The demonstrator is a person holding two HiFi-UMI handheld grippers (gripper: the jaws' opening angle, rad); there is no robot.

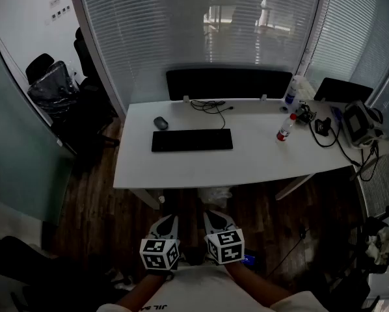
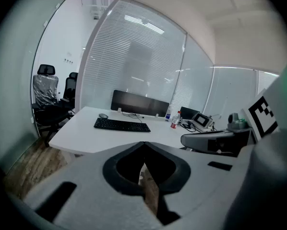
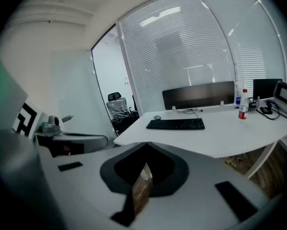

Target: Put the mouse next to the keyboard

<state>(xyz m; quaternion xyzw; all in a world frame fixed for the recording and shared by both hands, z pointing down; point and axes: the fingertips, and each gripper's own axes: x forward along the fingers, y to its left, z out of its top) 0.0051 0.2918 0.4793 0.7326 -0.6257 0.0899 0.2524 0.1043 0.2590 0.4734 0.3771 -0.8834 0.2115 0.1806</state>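
Office room with closed blinds (image 1: 201, 25) on a glass wall and a dark wooden floor (image 1: 90, 207), and the white desk (image 1: 181, 168) stands crosswise in the head view. I'll place everything off the black keyboard (image 1: 192, 140), which lies flat around the middle of the desk, a bit toward its left half.

The mouse (image 1: 160, 123) sits just behind the keyboard's left end, on the side facing the blinds. It's near the keyboard but not touching it, and nothing is holding it. Behind the keyboard a long black monitor (image 1: 228, 83) stands along the desk's far edge, and a thin black cable (image 1: 211, 105) loops between the two. Right of the keyboard stands a small upright bottle (image 1: 284, 127) with a red cap. Further right there's a clutter of cables and a grey device (image 1: 360, 123), maybe some kind of scanner or meter, but it's too small to say. Off to the keyboard's left, beyond the desk, are a couple of black office chairs (image 1: 51, 83), one wrapped in plastic.

Both grippers are well short of the keyboard, on the near side of the desk over the floor, held side by side close to the person's body and tilted down a little. The left gripper (image 1: 167, 221) has its jaws clenched together, tips meeting, with nothing between them. The right gripper (image 1: 214, 218) is the same, pinched closed and empty
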